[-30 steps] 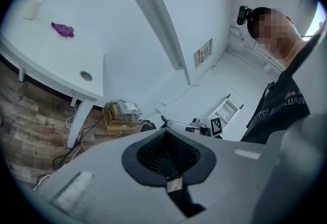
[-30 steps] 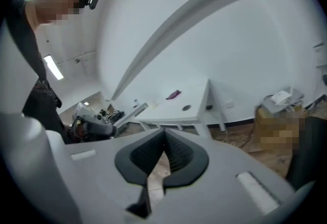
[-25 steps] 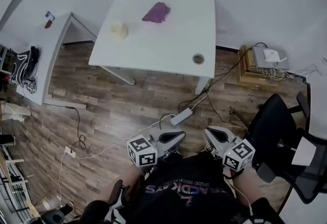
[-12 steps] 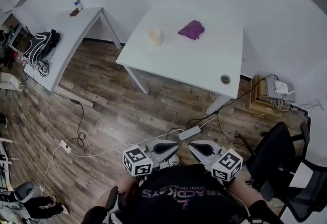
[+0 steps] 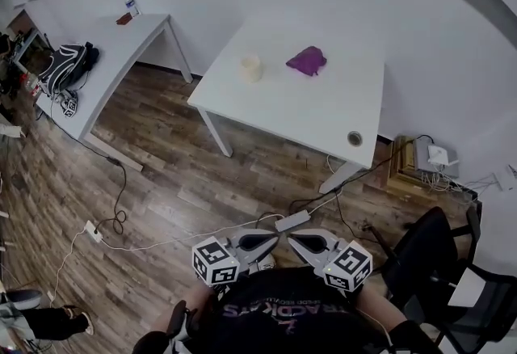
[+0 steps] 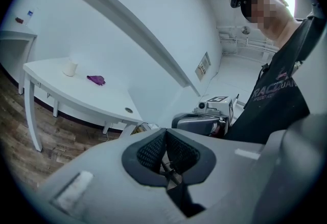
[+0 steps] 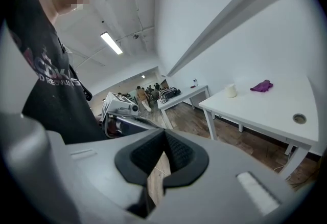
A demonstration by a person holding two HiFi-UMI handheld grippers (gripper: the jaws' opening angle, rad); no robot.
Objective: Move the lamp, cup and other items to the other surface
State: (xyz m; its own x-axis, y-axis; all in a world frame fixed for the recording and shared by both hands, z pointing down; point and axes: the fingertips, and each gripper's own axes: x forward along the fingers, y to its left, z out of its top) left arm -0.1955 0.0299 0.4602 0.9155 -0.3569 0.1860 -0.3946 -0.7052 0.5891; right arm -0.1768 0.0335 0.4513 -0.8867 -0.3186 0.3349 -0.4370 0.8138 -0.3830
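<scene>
Shirt (image 5: 283, 320) print partly legible; left gripper (image 5: 265, 241), right gripper (image 5: 309, 240) closed, empty

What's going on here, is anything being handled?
Nothing is being handled. A person stands away from the table, holding the left gripper and right gripper close to the body, tips facing each other. Both are shut and empty. A cup and a purple cloth sit on the table, untouched. A second table stands to the left.
</scene>
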